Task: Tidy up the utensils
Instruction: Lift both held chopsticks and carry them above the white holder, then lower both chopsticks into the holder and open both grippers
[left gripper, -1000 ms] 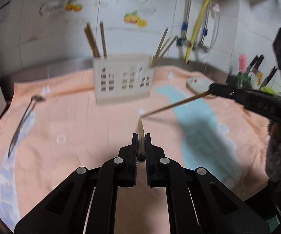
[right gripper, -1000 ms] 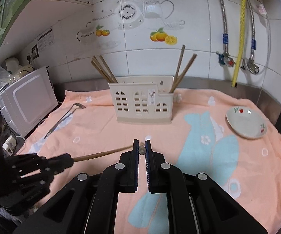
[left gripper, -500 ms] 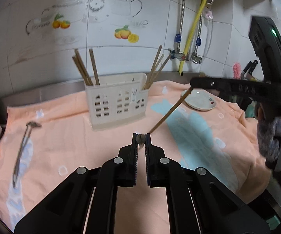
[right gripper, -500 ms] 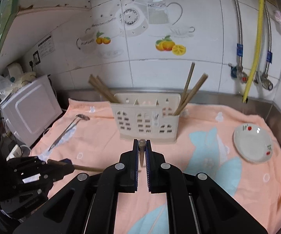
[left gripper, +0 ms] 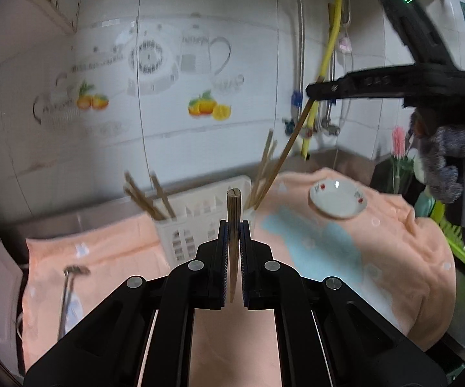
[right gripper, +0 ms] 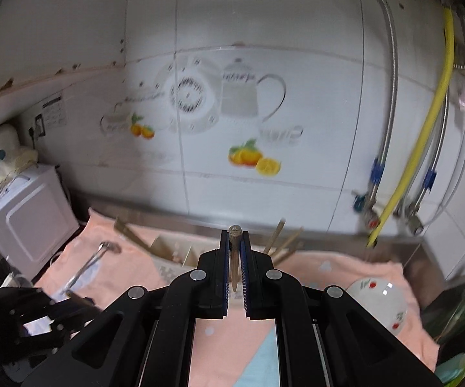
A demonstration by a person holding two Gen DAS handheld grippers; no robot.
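Nearest in the left wrist view, the left gripper (left gripper: 233, 225) is clamped on a chopstick (left gripper: 233, 219) whose blunt end stands up past the jaw tips at 12 o'clock. In the right wrist view the right gripper (right gripper: 234, 237) likewise pinches a second chopstick (right gripper: 234, 245). Below both lies the peach cloth (left gripper: 361, 258). Beyond the left jaws stands the white caddy (left gripper: 197, 216), with chopsticks in its end compartments. At 8 o'clock a ladle (left gripper: 69, 287) lies on the cloth; at 2 o'clock sits a small dish (left gripper: 337, 198). From the left camera, the right gripper's chopstick slants down toward the caddy's right end, against the tiled wall (left gripper: 168, 96)
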